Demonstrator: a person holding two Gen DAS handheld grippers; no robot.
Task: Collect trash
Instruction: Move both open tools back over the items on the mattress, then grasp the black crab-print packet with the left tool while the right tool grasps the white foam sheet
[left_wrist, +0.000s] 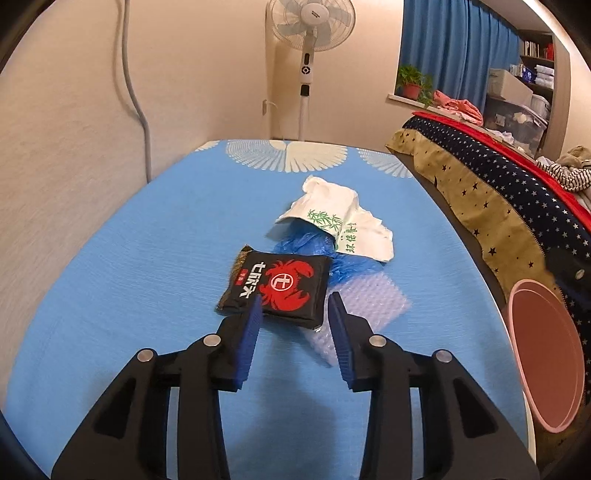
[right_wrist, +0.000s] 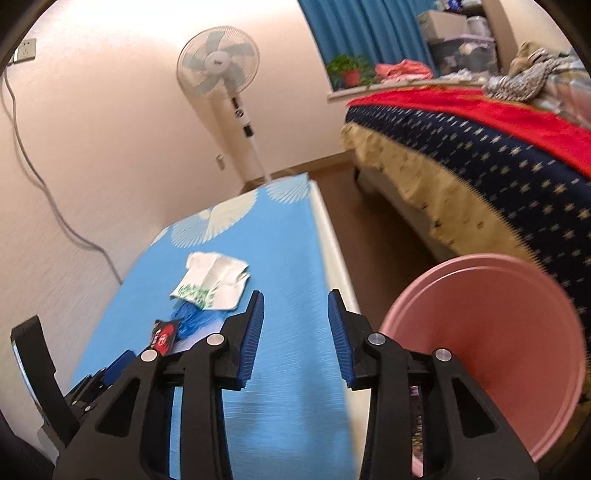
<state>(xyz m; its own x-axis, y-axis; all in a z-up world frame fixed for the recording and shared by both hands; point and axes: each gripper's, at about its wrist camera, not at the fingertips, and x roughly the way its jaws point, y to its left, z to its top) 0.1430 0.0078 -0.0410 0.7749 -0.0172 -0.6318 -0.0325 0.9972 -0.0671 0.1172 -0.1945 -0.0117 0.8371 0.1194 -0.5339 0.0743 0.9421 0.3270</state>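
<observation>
Under black crab packet (left_wrist: 275, 286), half-hidden bubble wrap (left_wrist: 369, 306).

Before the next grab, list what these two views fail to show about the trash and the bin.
- Blue plastic bag: left wrist view, partly hidden under the white paper bag and black crab packet.
- Bubble wrap: near edge hidden by the left claw.
- Pink bin: cut off in the left view; its inside bottom is hidden in both views.
- Packet text: blurred in the right wrist view.

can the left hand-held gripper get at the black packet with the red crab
Probably yes: the left hand-held gripper is open, right at the black packet with the red crab, which lies on top with nothing in between.
</observation>
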